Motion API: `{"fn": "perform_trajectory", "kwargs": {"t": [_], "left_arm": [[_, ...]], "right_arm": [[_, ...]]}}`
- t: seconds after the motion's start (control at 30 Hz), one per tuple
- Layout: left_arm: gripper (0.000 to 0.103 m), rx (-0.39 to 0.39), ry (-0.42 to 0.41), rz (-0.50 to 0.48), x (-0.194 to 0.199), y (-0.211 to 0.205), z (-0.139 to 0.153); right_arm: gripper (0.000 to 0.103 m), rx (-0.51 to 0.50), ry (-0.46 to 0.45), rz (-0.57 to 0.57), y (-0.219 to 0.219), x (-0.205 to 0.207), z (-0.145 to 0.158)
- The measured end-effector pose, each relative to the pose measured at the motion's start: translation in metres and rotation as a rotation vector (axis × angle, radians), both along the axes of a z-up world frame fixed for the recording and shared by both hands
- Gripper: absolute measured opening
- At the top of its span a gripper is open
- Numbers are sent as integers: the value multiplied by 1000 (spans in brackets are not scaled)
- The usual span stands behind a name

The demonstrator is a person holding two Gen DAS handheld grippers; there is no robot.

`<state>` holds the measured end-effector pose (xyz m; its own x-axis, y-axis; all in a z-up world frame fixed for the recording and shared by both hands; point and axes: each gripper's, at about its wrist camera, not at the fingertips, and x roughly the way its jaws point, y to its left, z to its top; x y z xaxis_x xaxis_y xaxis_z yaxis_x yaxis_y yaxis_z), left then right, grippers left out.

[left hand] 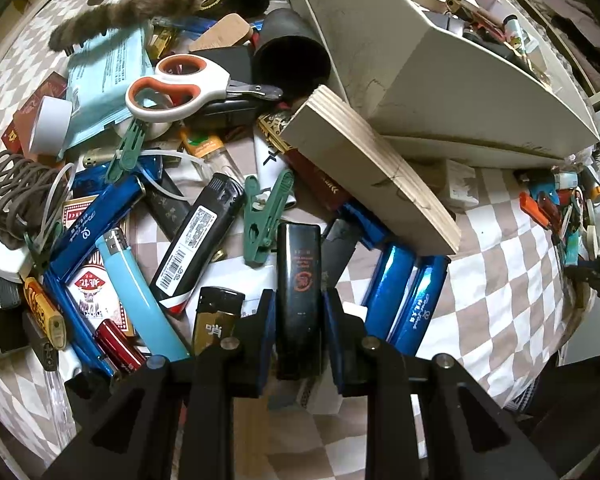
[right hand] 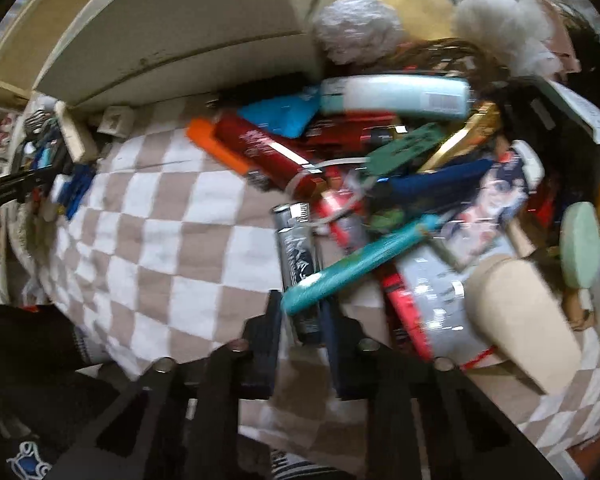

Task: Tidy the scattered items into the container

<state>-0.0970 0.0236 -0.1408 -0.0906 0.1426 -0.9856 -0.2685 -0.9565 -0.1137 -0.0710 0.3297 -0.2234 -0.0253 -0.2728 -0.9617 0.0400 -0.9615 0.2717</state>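
Standing between the blue pads of the left gripper (left hand: 299,320), a black lighter (left hand: 299,300) with a red emblem is clamped at both long sides, its long axis running straight along the fingers and pointing away from the camera toward the pile. It looks lifted clear of the clutter below, though where its far end stops relative to the green clip (left hand: 265,216) just beyond it is hard to judge. From there the white container (left hand: 420,80) lies up and to the right, past the plywood board (left hand: 372,176) that leans against its near wall, so the carry has to rise over that board and then the rim; the lighter's lengthwise hang should let it drop in end first. The right gripper (right hand: 302,320) has its jaws drawn in on a silver-and-black lighter (right hand: 296,248) at the left edge of its own heap on the checkered cloth (right hand: 160,240), that lighter's axis also in line with the fingers, with a teal pen (right hand: 352,264) lying across it; blur leaves it uncertain how firmly the pads bite. In that view the container (right hand: 172,40) sits at the upper left, across bare cloth. Of the 2 hands, the left seems nearer the container's wall and readier to deliver.
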Motion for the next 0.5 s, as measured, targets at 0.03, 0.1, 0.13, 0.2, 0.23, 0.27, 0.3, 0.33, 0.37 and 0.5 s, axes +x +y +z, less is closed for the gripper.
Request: {"fn": "perform_trajectory", "kwargs": {"t": [0.03,0.1,0.13,0.2,0.23,0.27,0.3,0.33,0.37,0.5], "left_arm": [[24,0,1,-1,1,0,1],[24,0,3,-2,3,1,4],[24,0,3,-4,5,1,6],[24,-1,4,-7,8,3,9],[24,-1,4,-7,9,3,10],[24,-2,4,-8,10,4,11],[24,-2,3,-8,12,4,13],[24,-1,3,-8,13,4,14],[24,-1,2,-8,14,5,15],[24,-2,-5,-7,18,4,19]], "right_arm": [[15,-23,1,13,-6,2,2],[15,-57,6,44,-20,5,5],[15,-74,5,60,-26,6,7],[15,-96,2,98,-41,9,7],[15,-106,1,117,-49,10,7],[15,-98,8,132,-56,8,10],[15,-76,20,142,-59,6,10],[15,-29,42,160,-63,5,12],[15,4,62,172,-62,3,12],[15,60,74,151,-48,-1,11]]}}
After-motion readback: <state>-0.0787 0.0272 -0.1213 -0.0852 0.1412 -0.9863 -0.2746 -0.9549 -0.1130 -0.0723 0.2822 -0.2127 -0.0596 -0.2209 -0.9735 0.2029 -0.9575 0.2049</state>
